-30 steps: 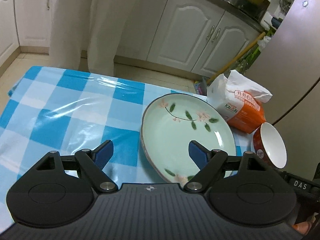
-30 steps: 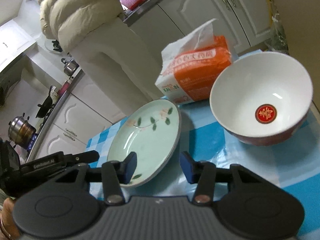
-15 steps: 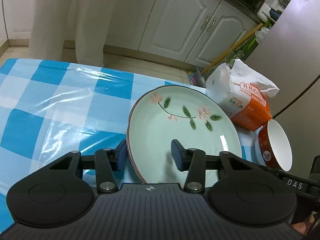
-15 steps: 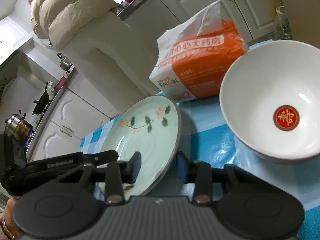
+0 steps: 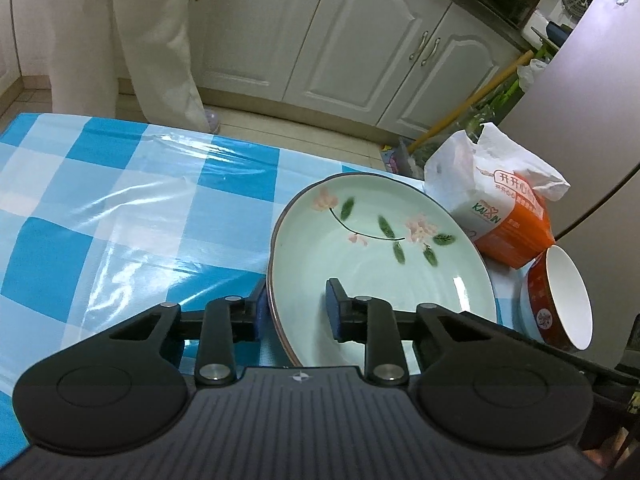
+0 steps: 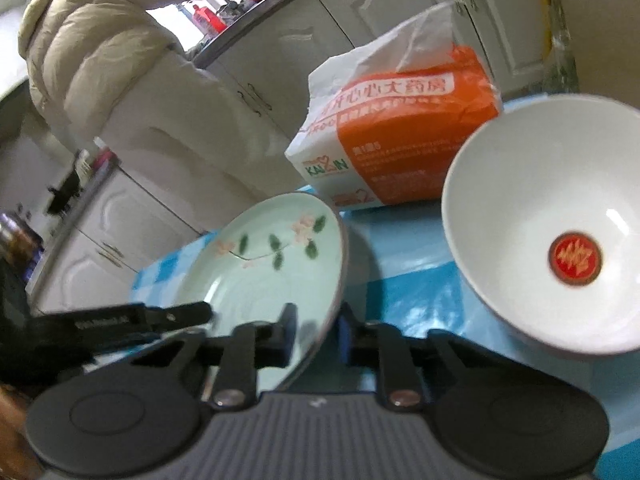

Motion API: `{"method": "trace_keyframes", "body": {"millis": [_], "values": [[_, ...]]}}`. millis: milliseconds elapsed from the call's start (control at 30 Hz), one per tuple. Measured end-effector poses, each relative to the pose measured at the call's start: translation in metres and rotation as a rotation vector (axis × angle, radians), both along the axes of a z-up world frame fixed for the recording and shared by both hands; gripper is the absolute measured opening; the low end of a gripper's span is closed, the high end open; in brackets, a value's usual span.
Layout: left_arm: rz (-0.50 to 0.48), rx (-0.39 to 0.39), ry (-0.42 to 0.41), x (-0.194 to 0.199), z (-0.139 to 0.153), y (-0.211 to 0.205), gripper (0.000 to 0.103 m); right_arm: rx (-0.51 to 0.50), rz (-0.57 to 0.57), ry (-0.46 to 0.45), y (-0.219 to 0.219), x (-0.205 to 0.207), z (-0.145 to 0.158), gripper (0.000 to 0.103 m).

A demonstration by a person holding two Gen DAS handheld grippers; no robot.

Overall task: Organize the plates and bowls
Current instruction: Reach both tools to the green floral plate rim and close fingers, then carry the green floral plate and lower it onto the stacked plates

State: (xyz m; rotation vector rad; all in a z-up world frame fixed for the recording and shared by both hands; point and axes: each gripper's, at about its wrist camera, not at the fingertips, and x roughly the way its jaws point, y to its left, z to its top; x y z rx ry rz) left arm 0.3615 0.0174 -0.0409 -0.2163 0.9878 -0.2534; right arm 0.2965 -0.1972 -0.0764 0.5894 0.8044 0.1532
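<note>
The pale green plate (image 5: 380, 264) is oval-looking in the left wrist view, its long axis running from near the left gripper (image 5: 296, 314) away toward the tissue pack (image 5: 508, 216), with the flower sprig at the far end. Both grippers straddle its rim: the left gripper's fingers, wide apart a second ago, are now clamped on the near-left edge, and the right gripper (image 6: 318, 334) appears clenched on the opposite edge, though that view is blurred. The red bowl (image 6: 560, 232) sits on the checked surface (image 5: 120, 208), right of both grippers.
</note>
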Motion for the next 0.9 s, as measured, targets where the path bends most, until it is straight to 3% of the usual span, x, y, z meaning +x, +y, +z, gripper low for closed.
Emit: {"method": "trace_keyframes", "body": {"millis": [467,900], "values": [[-0.017,0.008,-0.031,-0.018,0.007,0.002,0.024,-0.059,0.009,0.001,0.013,-0.009,0.006,0.014],[-0.065,-0.039,-0.112,-0.061,0.049,-0.002,0.024,-0.093,-0.011,-0.089,0.011,-0.035,0.042,0.014]]}}
